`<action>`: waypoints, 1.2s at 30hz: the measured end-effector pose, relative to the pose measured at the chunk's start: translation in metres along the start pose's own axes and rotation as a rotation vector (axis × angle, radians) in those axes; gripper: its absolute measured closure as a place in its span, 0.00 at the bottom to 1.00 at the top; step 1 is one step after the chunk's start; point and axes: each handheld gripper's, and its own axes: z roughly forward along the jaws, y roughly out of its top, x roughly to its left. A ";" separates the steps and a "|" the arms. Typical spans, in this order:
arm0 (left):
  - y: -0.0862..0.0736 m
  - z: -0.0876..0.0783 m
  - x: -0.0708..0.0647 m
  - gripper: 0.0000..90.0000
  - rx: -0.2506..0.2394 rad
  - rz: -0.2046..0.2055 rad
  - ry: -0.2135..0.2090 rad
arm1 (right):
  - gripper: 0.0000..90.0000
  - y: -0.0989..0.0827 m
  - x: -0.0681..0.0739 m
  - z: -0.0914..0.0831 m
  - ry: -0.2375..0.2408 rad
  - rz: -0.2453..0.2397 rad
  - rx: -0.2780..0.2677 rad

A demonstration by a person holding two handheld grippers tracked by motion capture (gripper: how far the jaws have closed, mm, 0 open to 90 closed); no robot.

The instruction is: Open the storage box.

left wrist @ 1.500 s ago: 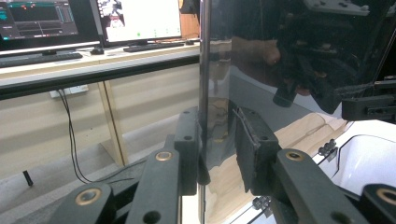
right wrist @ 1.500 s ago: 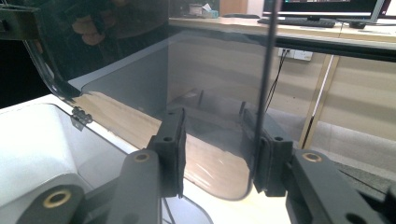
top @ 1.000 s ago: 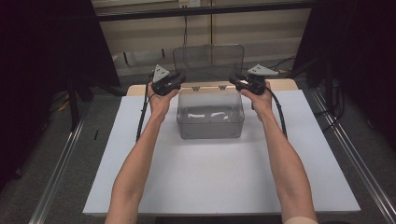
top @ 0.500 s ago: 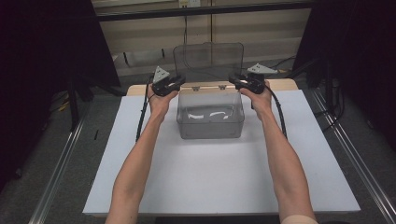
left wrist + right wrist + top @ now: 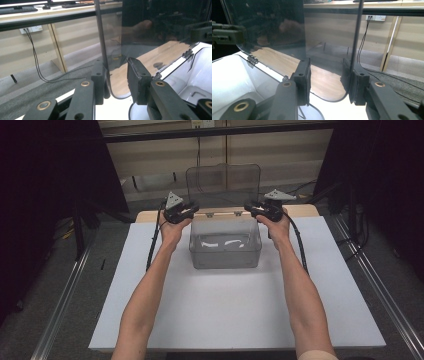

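both forearms stretched forward, left gripper [image 5: 186, 210] and right gripper [image 5: 256, 209] level, raised, well apart, jaws apparently parted

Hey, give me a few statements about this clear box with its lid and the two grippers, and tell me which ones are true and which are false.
1. The lid of the clear box stands upright, open. True.
2. The box sits on a bare wooden tabletop. False: it sits on a white board; wood shows just behind it.
3. The left gripper is at the lid's left edge and the right gripper at its right edge. True.
4. The lid's edge lies outside the left gripper's jaws. False: in the left gripper view the edge runs down between them.
5. One hand rests flat on the board. False: each hand holds a gripper up at the lid.
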 end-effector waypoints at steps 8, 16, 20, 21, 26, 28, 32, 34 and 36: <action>-0.003 0.003 0.001 0.75 0.000 -0.049 0.001 | 0.67 -0.002 -0.003 0.000 0.000 0.014 0.009; -0.001 0.004 0.002 0.73 0.025 -0.031 0.005 | 0.67 -0.001 -0.004 0.001 0.002 0.031 0.017; -0.001 0.006 0.002 0.71 0.029 -0.038 -0.003 | 0.66 0.001 -0.004 0.002 -0.001 0.023 0.033; -0.002 0.006 0.003 0.70 0.027 -0.036 -0.003 | 0.66 0.001 -0.004 0.002 0.000 0.023 0.032; -0.004 0.010 0.003 0.66 0.036 -0.073 -0.008 | 0.63 0.000 -0.005 0.002 0.005 0.017 0.037; -0.003 0.011 0.003 0.65 0.043 -0.082 -0.006 | 0.63 -0.001 -0.006 0.003 0.003 0.021 0.042; -0.003 0.012 0.004 0.63 0.054 -0.080 -0.013 | 0.60 0.001 -0.007 0.004 0.011 0.015 0.060; -0.003 0.013 0.004 0.62 0.058 -0.095 -0.018 | 0.59 0.002 -0.006 0.004 0.011 0.008 0.071; -0.003 0.014 0.003 0.59 0.069 -0.089 -0.018 | 0.59 0.002 -0.007 0.005 0.014 0.014 0.075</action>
